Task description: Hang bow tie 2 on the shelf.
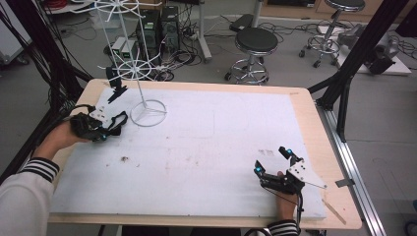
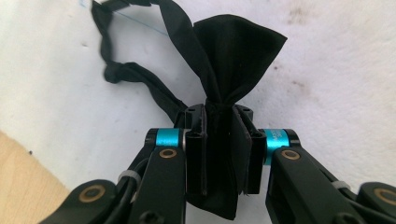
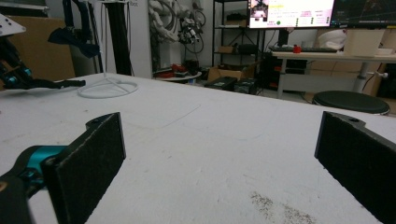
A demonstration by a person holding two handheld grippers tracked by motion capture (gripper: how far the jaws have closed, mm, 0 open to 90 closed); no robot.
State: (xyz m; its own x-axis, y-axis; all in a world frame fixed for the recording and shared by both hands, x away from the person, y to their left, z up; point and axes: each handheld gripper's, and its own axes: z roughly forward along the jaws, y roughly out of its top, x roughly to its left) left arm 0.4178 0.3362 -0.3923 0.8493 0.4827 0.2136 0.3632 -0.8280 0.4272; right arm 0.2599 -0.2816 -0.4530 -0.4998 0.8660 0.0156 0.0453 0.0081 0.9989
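A black cloth bow tie (image 2: 233, 46) with a thin strap (image 2: 135, 79) lies on the white table cover, and my left gripper (image 2: 219, 135) is shut on its pinched middle. From above, that left gripper (image 1: 105, 129) sits at the table's left side with the black bow tie (image 1: 119, 122) trailing toward a white wire rack (image 1: 147, 112). Another black piece (image 1: 117, 89) hangs from the rack's lower wheel. My right gripper (image 1: 271, 158) rests near the front right, jaws wide apart; in its own view the right gripper (image 3: 219, 158) has nothing between its pads.
The white cover (image 1: 211, 147) lies on a wooden table top (image 1: 322, 147). The rack's ring base (image 3: 107, 87) stands at the far left of the table. Stools (image 1: 255, 44), computer cases and cables are on the floor beyond the far edge.
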